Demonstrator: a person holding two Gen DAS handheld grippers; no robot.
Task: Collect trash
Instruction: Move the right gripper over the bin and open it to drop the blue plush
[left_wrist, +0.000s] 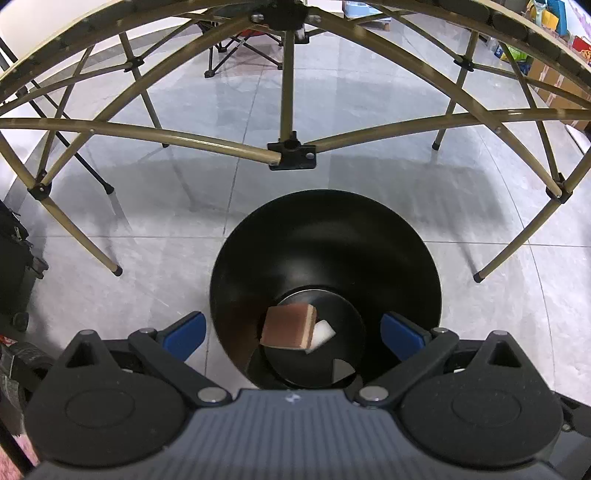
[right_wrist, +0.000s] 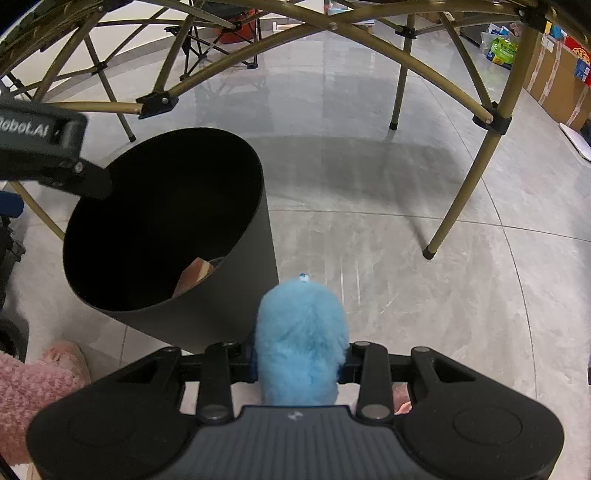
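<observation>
A black round trash bin (left_wrist: 325, 236) stands on the tiled floor, seen from above in the left wrist view. At its bottom lie a brown sponge block (left_wrist: 288, 326) and a white scrap (left_wrist: 323, 332). My left gripper (left_wrist: 293, 332) hangs open over the bin's mouth, nothing between its blue pads (left_wrist: 184, 334). In the right wrist view the bin (right_wrist: 236, 295) stands at the left, the sponge (right_wrist: 194, 275) peeking over the rim. My right gripper (right_wrist: 299, 363) is shut on a fluffy blue toy (right_wrist: 301, 332), just right of the bin. The left gripper's body (right_wrist: 44, 147) pokes over the bin's rim.
A folding table's gold frame (left_wrist: 291, 151) arches overhead, its legs (right_wrist: 458, 206) planted on the grey floor. A pink fuzzy slipper (right_wrist: 33, 376) is at the lower left. Black luggage (left_wrist: 14, 266) stands on the left. A folding chair (left_wrist: 243, 48) and boxes (right_wrist: 554, 77) stand farther off.
</observation>
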